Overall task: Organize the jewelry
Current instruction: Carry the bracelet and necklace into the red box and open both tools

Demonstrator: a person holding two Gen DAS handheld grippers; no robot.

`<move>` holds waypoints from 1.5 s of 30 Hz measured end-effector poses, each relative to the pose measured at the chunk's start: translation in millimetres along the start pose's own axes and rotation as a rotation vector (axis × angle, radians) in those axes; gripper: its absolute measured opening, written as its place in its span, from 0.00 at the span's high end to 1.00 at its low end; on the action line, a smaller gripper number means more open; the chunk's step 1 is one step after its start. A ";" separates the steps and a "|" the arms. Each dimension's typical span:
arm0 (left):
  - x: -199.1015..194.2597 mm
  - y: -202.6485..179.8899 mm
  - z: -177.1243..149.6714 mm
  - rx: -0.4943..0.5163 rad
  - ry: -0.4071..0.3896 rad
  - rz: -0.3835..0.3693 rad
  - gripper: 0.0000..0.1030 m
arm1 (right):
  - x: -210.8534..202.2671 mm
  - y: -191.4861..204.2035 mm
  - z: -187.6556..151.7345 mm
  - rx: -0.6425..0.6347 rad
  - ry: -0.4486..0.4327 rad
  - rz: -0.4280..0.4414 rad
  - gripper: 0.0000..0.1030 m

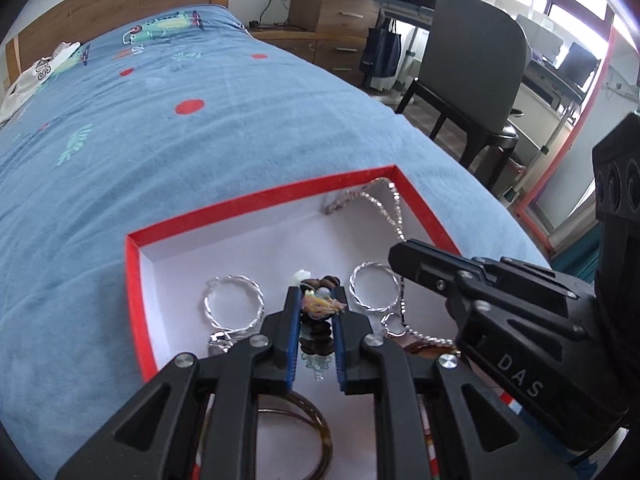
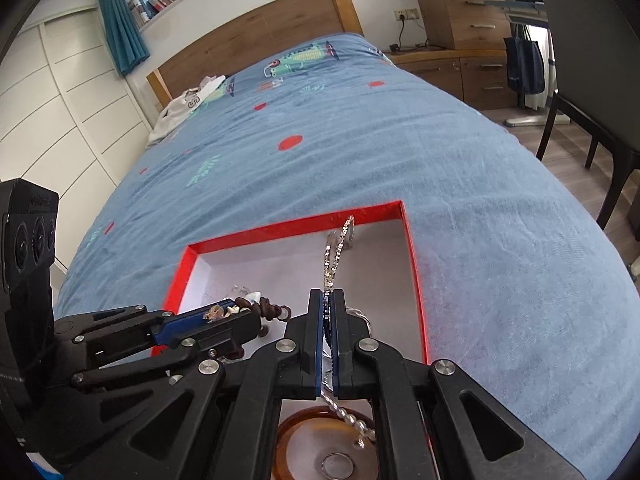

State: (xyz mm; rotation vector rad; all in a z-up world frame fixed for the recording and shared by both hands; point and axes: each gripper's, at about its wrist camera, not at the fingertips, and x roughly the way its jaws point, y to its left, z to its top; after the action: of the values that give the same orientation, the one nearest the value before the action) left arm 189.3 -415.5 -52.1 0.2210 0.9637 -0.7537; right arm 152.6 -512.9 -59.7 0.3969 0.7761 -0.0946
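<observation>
Your left gripper (image 1: 316,312) was clamped on the brown bead bracelet (image 1: 318,330), low center of the left view, above the red box (image 1: 256,202) on the blue bedspread (image 1: 200,140). Your right gripper (image 2: 328,314) had its jaws pinched on the silver chain (image 2: 335,256), which ran toward the box's far corner. Two silver hoops (image 1: 234,306) lay inside.

A shallow red-rimmed cardboard box (image 1: 256,204) sits on the blue patterned bedspread (image 1: 160,128). Inside the box, a silver chain necklace (image 1: 384,204) lies toward its far right corner; two twisted silver hoop rings (image 1: 234,304) flank a brown bead bracelet (image 1: 318,312) nearer the front, and a thin brown bangle (image 1: 316,436) lies nearest.
</observation>
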 end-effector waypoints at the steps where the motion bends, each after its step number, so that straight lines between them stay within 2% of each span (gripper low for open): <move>1: 2.7 -0.7 -0.2 0.000 0.004 -0.002 0.87 | 1.6 -1.4 -1.3 0.005 0.004 -0.001 0.96; 7: 15.7 3.7 -6.6 0.001 0.020 0.004 0.87 | 7.8 -13.5 -5.7 0.043 0.017 -0.024 0.93; 17: 24.7 10.9 -6.6 -0.022 0.023 -0.022 0.87 | 10.4 -12.2 -5.3 -0.003 0.009 -0.034 0.94; 25: 21.7 14.8 -9.2 -0.057 0.009 -0.002 0.86 | 13.0 -10.1 -3.5 -0.035 0.016 -0.045 0.94; 29: 18.2 16.0 -7.6 -0.066 -0.002 0.005 0.80 | 13.4 -9.8 -2.5 -0.029 0.018 -0.044 0.93; 31: 16.7 15.9 -7.1 -0.067 -0.006 0.009 0.73 | 13.4 -9.8 -2.1 -0.024 0.017 -0.040 0.91; 33: 14.8 15.9 -6.9 -0.069 -0.009 0.012 0.71 | 13.4 -8.8 -2.0 -0.025 0.016 -0.035 0.86; 40: 7.7 16.3 -6.6 -0.070 -0.010 0.018 0.71 | 11.9 -3.5 -1.3 -0.036 0.007 -0.030 0.73; 42: 3.0 17.4 -7.0 -0.070 -0.015 0.021 0.71 | 8.3 -3.7 -0.8 -0.035 -0.006 -0.040 0.64; 45: -5.7 19.6 -8.1 -0.069 -0.020 0.030 0.71 | 1.5 -4.5 -1.1 -0.027 -0.020 -0.030 0.63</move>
State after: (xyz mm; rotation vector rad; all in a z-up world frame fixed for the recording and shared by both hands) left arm 195.1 -394.5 -55.1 0.1674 0.9642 -0.6929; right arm 151.9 -516.5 -62.9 0.3588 0.7627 -0.1159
